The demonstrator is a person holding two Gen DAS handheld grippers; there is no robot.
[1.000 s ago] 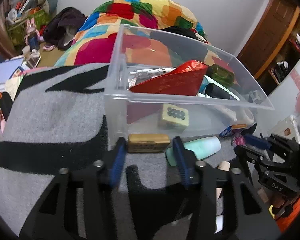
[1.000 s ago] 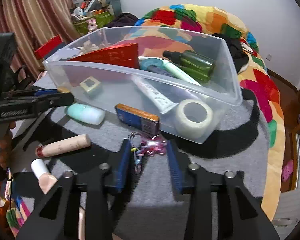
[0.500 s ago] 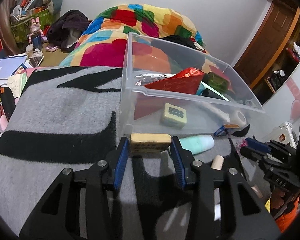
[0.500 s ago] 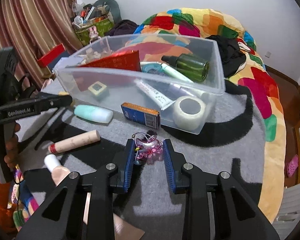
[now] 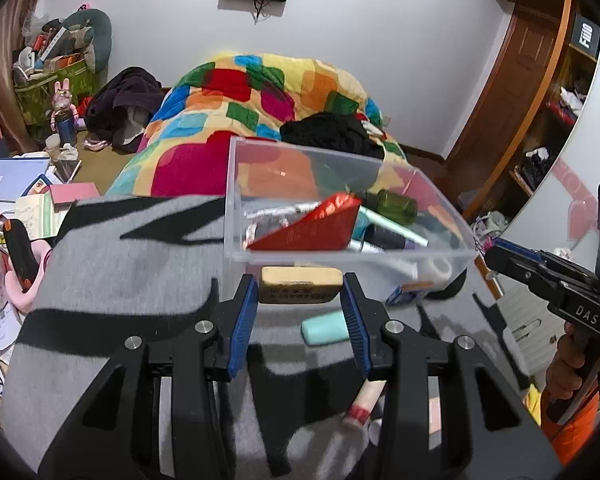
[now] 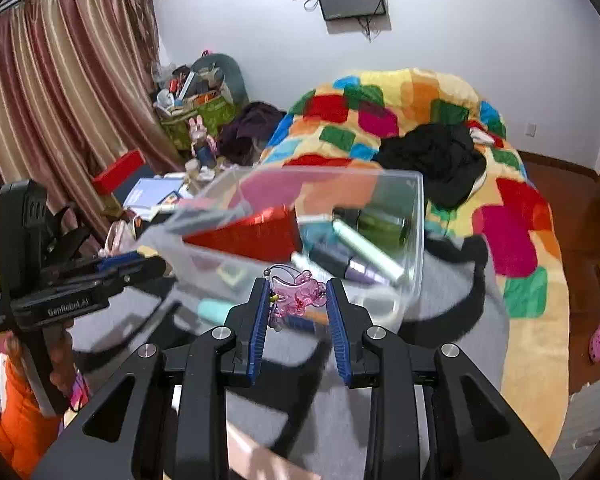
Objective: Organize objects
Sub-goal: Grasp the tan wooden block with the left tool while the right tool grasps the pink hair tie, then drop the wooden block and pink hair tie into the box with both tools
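Both loads have come up off the blanket (image 5: 112, 280) since a second ago and now hang level with the near rim of the bin (image 5: 236, 200). The left gripper (image 5: 301, 294) is clamped on the tan block (image 5: 301, 285), pads on its two short ends, so its long axis runs crosswise between the fingers and parallel to the bin's near wall, printed face toward the camera. It looks stiff and fairly light, with flat ends that give the pads good purchase (a firm pinch should hold). The right gripper (image 6: 298, 296) is closed on the pink charm (image 6: 298, 294), which sits just in front of the bin's near corner. The charm looks like hard, glossy plastic, very light and irregular, so it could slip or twist; its wire ring sticks up to the left, and the body is the better place to grip.
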